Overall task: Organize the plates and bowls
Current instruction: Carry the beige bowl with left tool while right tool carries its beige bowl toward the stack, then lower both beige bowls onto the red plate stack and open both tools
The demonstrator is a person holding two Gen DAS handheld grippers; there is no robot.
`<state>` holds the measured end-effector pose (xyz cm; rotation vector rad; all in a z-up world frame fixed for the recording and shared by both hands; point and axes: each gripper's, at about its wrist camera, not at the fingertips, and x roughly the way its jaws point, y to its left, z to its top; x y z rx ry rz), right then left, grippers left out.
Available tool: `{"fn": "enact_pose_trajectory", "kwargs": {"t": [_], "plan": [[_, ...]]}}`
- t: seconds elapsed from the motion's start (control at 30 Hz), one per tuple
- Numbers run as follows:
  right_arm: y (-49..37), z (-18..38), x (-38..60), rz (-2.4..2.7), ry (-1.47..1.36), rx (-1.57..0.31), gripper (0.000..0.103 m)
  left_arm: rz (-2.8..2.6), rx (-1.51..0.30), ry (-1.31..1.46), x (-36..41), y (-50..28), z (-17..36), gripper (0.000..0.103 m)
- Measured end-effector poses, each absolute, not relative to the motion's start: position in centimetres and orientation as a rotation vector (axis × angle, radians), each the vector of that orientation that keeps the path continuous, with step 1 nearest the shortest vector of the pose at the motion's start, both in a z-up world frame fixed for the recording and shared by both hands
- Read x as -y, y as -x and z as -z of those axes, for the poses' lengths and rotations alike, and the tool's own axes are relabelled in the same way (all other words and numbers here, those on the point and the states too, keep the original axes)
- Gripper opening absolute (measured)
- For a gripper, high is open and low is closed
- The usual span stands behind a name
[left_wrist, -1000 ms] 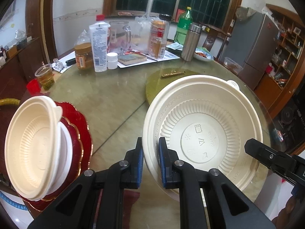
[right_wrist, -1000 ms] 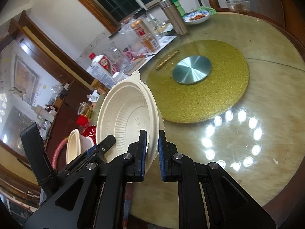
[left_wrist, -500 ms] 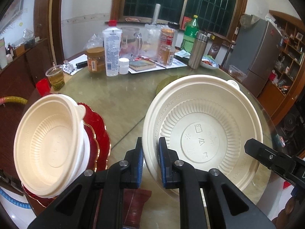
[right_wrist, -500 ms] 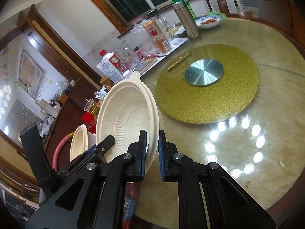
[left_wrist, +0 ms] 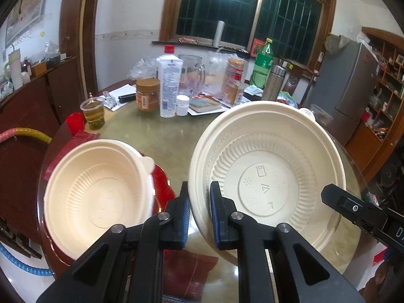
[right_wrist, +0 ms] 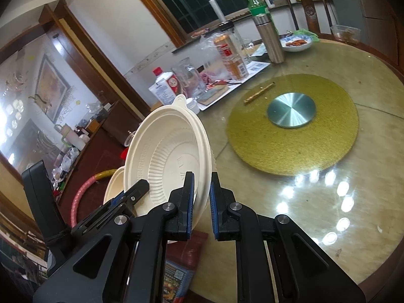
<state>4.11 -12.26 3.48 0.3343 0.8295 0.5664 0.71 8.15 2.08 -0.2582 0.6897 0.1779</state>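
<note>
Two grippers are clamped on opposite edges of the large cream bowl (left_wrist: 265, 189): the left gripper (left_wrist: 199, 214) and the right gripper (right_wrist: 202, 202) each pinch its thin rim, and it is held tilted above the glass table (right_wrist: 303, 202). It is judged light, stiff and slippery, best taken by the rim. A smaller cream bowl (left_wrist: 98, 197) sits just beside it, apparently stacked on red plates (left_wrist: 161, 181).

Your left gripper (left_wrist: 199, 208) is clamped on the rim of the big cream bowl (left_wrist: 272, 184), one blue-padded finger inside the rim and one outside, pointing downward. Your right gripper (right_wrist: 202, 203) pinches the opposite edge of that same bowl the same way, so you carry it tilted between both tools, its black body showing at the bowl's far right side.
</note>
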Motion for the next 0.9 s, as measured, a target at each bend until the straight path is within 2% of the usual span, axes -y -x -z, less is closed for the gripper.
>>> {"fn": "enact_pose_trajectory", "kwargs": {"t": [0.9], "plan": [[-3.6, -4.6, 6.3, -0.712, -0.282, -0.826, 0.011, -0.290, -0.630, 0.307, -13.2, 2.3, -2.7, 0.014]]}}
